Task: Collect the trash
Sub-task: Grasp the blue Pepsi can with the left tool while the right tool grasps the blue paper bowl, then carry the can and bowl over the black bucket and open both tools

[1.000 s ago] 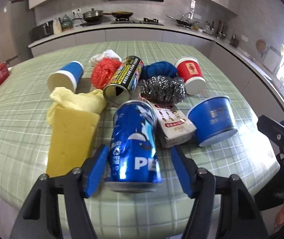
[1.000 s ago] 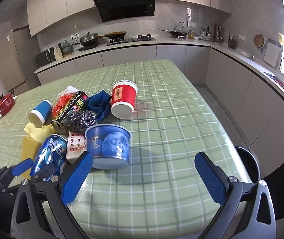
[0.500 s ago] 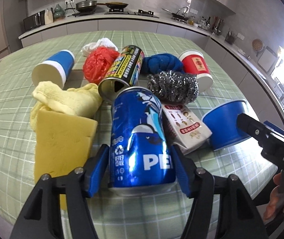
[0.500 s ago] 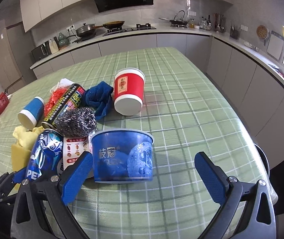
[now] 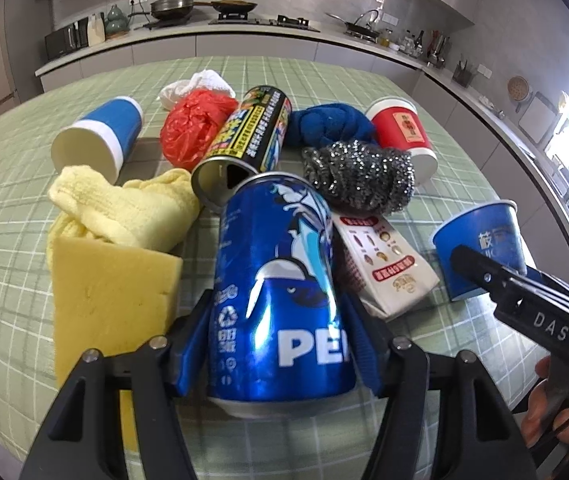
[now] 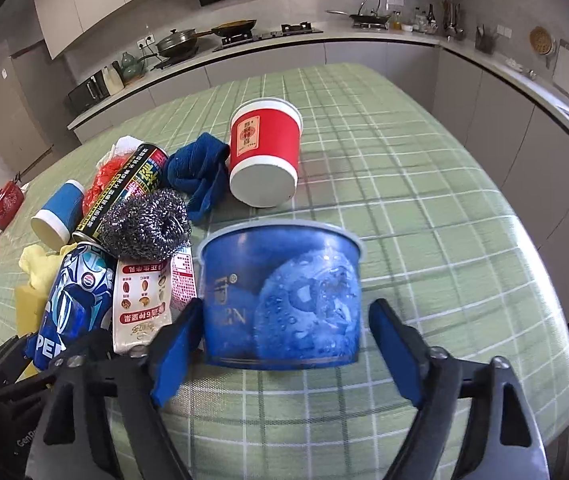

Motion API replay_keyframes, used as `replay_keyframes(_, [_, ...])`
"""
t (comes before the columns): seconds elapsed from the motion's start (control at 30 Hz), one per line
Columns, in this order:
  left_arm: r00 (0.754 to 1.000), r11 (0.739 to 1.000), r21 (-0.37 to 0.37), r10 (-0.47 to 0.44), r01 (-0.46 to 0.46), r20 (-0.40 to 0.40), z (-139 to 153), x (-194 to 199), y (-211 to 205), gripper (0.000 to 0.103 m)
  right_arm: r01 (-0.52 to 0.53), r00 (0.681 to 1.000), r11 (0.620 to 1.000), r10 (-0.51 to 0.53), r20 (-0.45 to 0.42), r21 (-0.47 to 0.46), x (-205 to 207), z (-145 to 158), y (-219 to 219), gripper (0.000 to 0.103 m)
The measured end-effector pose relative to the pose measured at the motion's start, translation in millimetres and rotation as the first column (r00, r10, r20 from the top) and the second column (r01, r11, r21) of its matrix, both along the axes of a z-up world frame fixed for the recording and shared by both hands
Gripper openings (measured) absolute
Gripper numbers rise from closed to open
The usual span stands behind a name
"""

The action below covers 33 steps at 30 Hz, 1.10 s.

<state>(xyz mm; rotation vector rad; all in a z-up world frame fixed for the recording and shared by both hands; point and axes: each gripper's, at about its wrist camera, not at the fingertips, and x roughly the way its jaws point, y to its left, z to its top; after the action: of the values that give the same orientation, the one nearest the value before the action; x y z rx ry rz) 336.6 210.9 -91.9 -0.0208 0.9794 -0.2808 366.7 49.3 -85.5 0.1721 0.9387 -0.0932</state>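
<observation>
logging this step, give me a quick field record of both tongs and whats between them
left tongs: closed on the blue Pepsi can, which lies on its side
right tongs: open, straddling the blue paper bowl; right pad clearly apart from it
bowl state: upside down on the green checked table
nearby: steel wool, red cup

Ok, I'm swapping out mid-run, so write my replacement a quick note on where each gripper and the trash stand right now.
Left hand-held gripper: shut on the blue Pepsi can, which lies on the table.
Right hand-held gripper: open, straddling the upside-down blue paper bowl, not yet closed.
Done: no item visibly binned.
Left: lift both, then the black can, red cup, blue cup, snack packet and red bag.
</observation>
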Motion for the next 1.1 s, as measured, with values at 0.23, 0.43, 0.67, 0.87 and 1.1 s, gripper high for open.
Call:
replay_keyframes(0.23, [0.999,1.0,-0.023,0.012,-0.011,0.04,2,1,2,0.061,-0.02,1.0,1.0,0.02,0.018,0.001,-1,0,-2,0.077])
replay_keyframes(0.43, [0.995,0.999,-0.025,0.03,-0.028,0.094,11,-6,5,0.06,-0.021,0.999,1.0,0.021,0.031,-0.001,-6,5,-5,0.077])
replay_keyframes(0.67, [0.983,0.999,-0.047,0.035,-0.027,0.178,38,-24,4,0.059,-0.017,0.997,1.0,0.017,0.081,-0.007,-23,25,-9,0.077])
replay_keyframes(0.87, [0.975,0.996,-0.066,-0.05,0.066,0.219,53,-34,-24,0.059,0.034,0.991,0.999,-0.032,0.129,-0.012,-49,49,-27,0.077])
replay_keyframes(1.1, [0.96,0.977,-0.106,-0.16,0.187,0.229,58,-38,-72,0.059,0.155,0.978,0.988,-0.151,0.146,-0.018,-85,64,-73,0.077])
